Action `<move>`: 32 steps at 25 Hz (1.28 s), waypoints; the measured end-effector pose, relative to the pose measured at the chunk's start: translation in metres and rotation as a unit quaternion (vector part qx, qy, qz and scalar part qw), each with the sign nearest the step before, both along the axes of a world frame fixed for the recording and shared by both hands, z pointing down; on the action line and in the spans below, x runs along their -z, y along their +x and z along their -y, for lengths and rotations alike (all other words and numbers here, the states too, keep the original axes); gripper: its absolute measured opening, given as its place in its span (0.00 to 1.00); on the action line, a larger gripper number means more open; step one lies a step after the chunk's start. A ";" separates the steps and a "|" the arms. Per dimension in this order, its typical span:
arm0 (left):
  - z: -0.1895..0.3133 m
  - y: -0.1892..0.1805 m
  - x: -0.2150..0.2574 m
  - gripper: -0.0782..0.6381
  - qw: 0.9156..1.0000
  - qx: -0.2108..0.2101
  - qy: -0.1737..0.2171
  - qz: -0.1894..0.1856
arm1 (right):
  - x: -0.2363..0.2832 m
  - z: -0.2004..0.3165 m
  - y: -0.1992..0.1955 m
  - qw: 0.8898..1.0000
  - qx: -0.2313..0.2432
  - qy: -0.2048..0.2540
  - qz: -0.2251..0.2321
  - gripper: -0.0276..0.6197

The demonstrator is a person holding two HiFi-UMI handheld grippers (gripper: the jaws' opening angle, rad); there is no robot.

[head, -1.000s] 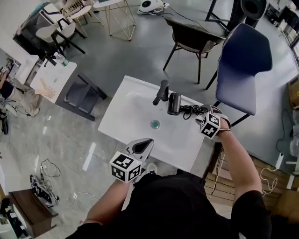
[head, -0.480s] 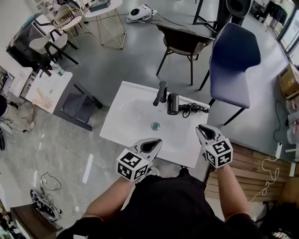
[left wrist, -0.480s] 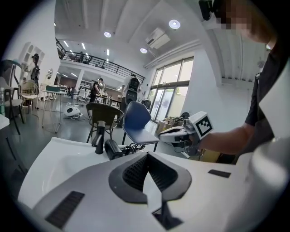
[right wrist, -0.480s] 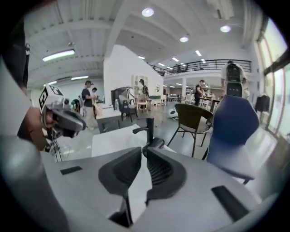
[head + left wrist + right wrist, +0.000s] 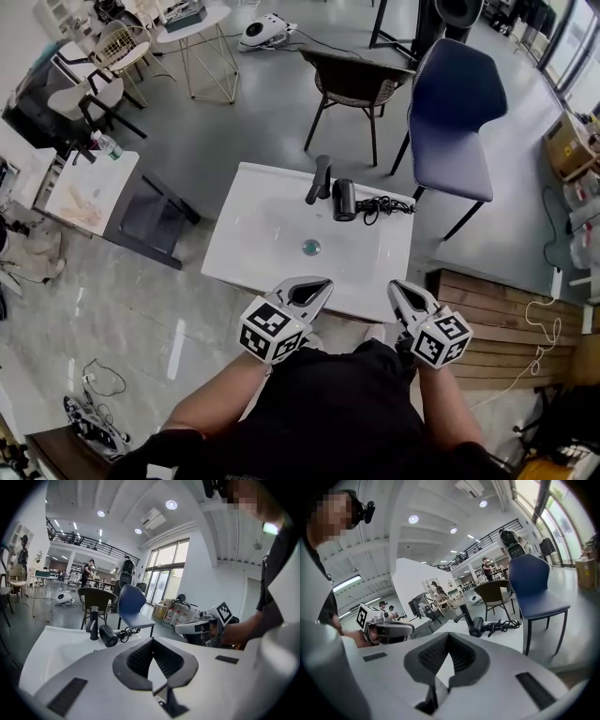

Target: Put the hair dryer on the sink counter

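Both the left claw (image 5: pixel 322 283) and the right claw (image 5: pixel 397 287) are empty, jaws pressed together, hovering at the near edge of the white sink surface (image 5: pixel 246 246), at its 7 and 5 o'clock. Well apart from them, the hair dryer (image 5: pixel 344 199) lies at the surface's 1 o'clock, just beside the black faucet (image 5: pixel 322 178), its cord (image 5: pixel 386 204) bunched toward 2 o'clock
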State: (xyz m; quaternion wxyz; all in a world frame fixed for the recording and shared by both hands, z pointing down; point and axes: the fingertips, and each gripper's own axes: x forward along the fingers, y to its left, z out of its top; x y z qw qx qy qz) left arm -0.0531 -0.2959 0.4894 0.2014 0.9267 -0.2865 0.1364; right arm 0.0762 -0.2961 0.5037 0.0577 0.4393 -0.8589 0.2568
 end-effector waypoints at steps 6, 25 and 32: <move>-0.007 -0.004 0.013 0.11 0.999 0.031 0.017 -0.005 | 0.018 -0.006 -0.010 0.999 0.027 0.010 0.024 0.05; -0.101 0.093 0.018 0.11 0.996 0.082 0.011 -0.009 | 0.025 -0.111 0.052 0.992 0.123 0.030 -0.012 0.05; -0.143 0.105 0.017 0.11 0.993 0.113 0.010 0.005 | 0.019 -0.144 0.074 0.990 0.138 0.024 0.004 0.05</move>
